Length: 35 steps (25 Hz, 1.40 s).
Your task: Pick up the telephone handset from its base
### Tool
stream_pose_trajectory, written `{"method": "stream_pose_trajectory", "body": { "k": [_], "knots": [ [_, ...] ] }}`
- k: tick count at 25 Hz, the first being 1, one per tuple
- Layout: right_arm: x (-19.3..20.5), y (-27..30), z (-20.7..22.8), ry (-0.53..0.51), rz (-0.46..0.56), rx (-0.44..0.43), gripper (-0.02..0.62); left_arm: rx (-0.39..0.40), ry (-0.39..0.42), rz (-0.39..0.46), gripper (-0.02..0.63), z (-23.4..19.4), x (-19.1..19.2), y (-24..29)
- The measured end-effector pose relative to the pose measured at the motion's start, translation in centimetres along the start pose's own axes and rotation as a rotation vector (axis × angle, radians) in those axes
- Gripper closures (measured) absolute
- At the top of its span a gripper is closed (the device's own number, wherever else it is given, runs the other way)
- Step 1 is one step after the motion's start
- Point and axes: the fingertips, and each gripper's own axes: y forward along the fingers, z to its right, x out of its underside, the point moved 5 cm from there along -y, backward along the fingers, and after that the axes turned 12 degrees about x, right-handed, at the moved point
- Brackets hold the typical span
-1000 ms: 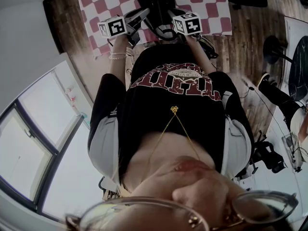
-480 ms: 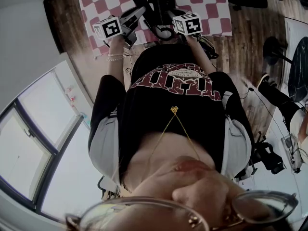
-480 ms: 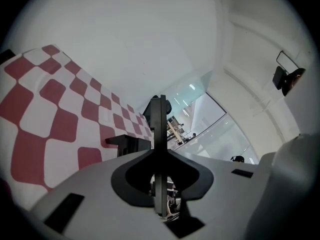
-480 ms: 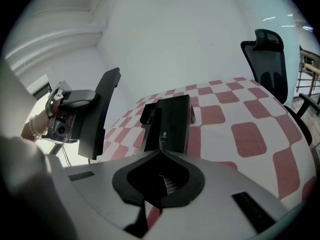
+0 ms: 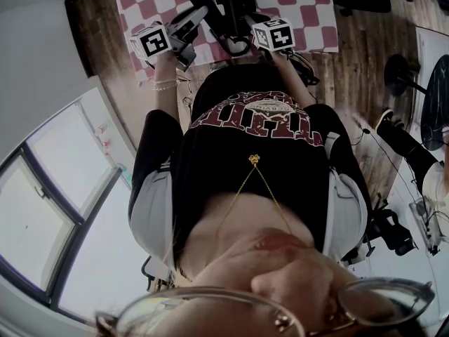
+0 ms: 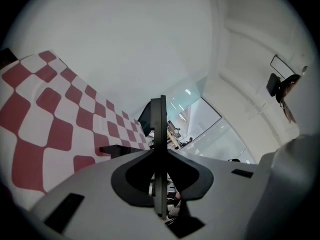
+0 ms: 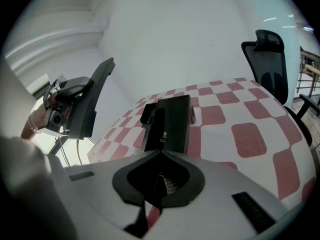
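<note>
Our left gripper [image 6: 159, 176] pinches the handset [image 6: 159, 119] edge-on between its jaws and has just raised it clear of the base [image 7: 167, 119]. Our right gripper [image 7: 161, 181] idles, jaws pressed together; beyond it the base sits on the checked cloth [image 7: 240, 134], so the pick-up looks essentially done
</note>
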Motion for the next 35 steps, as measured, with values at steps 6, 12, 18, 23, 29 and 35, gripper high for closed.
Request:
{"method": "stream_pose_trajectory", "body": {
  "k": [6, 12, 18, 23, 29, 35],
  "knots": [
    [0.0, -0.1, 0.0, -0.01, 0.001, 0.001, 0.575, 0.006, 0.031, 0.014, 0.528, 1.0, -1.1, -0.4],
    [-0.1, -0.1, -0.2, -0.019, 0.003, 0.002, 0.575, 0.026, 0.052, 0.023, 0.528, 2.0, -2.1, -1.1],
    [-0.1, -0.1, -0.1, -0.019, 0.0, 0.001, 0.575, 0.057, 0.068, 0.047, 0.528, 3.3, -3.1, -1.5],
    [-0.2, -0.1, -0.2, -0.02, 0.0, -0.001, 0.575, 0.078, 0.075, 0.05, 0.528, 3.7, -3.4, -1.8],
    [-0.1, -0.1, -0.1, -0.02, -0.001, -0.005, 0.575, 0.111, 0.083, 0.052, 0.528, 4.6, -3.7, -1.6],
    [-0.1, -0.1, -0.2, -0.019, 0.001, -0.006, 0.575, 0.116, 0.071, 0.044, 0.528, 4.3, -3.4, -1.7]
  ]
}}
